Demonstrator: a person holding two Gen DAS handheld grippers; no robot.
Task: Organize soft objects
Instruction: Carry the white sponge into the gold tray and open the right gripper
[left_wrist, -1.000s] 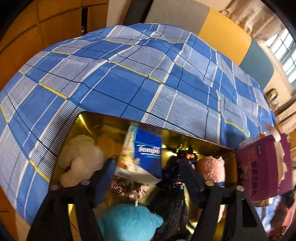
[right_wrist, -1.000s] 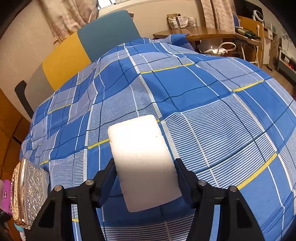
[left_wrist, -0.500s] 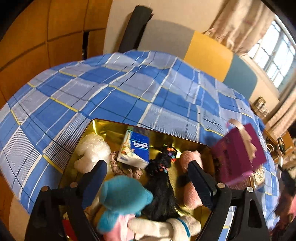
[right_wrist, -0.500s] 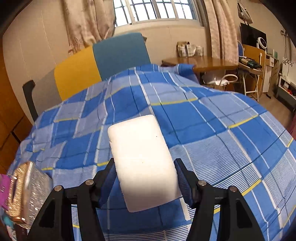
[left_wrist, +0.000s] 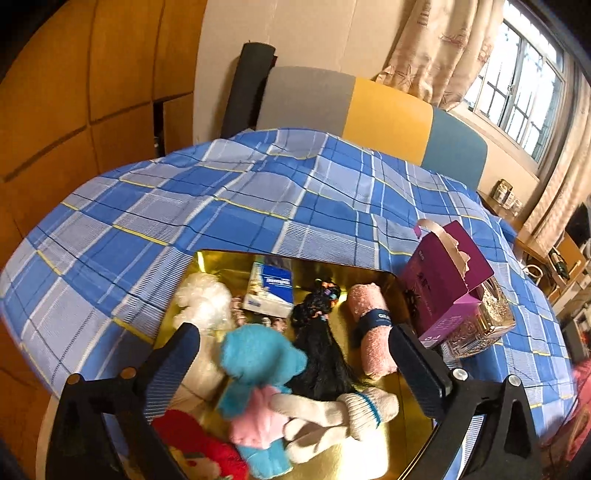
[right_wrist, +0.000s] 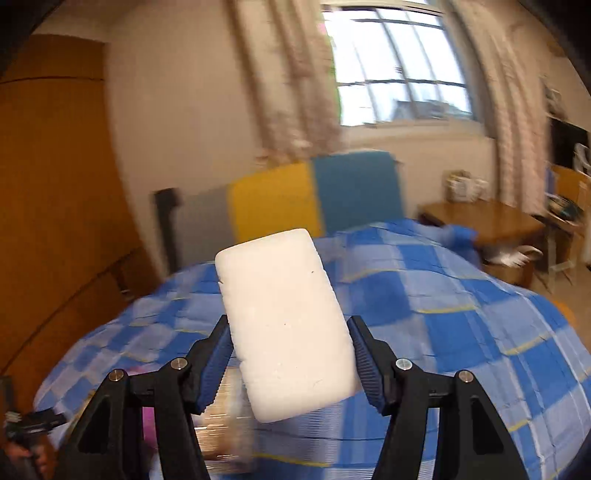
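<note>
My left gripper (left_wrist: 295, 354) is open and empty, held above a gold tray (left_wrist: 351, 273) on the blue plaid bed. The tray holds a white fluffy toy (left_wrist: 201, 301), a blue tissue pack (left_wrist: 271, 291), a black hair bundle (left_wrist: 323, 347), a rolled pink towel (left_wrist: 371, 328), a teal and pink plush (left_wrist: 258, 373), a beige sock (left_wrist: 343, 410) and a red plush (left_wrist: 199, 446). My right gripper (right_wrist: 288, 350) is shut on a white sponge block (right_wrist: 284, 321), lifted well above the bed.
A purple box (left_wrist: 447, 280) leans on a clear patterned container (left_wrist: 484, 325) right of the tray; both show blurred in the right wrist view (right_wrist: 218, 413). A grey, yellow and teal headboard (left_wrist: 384, 118) stands behind the bed. A wooden desk (right_wrist: 491, 218) stands at right.
My left gripper has pulled back and up from the tray, leaving the tissue pack inside. My right gripper has lifted the white sponge block and tilted upward.
</note>
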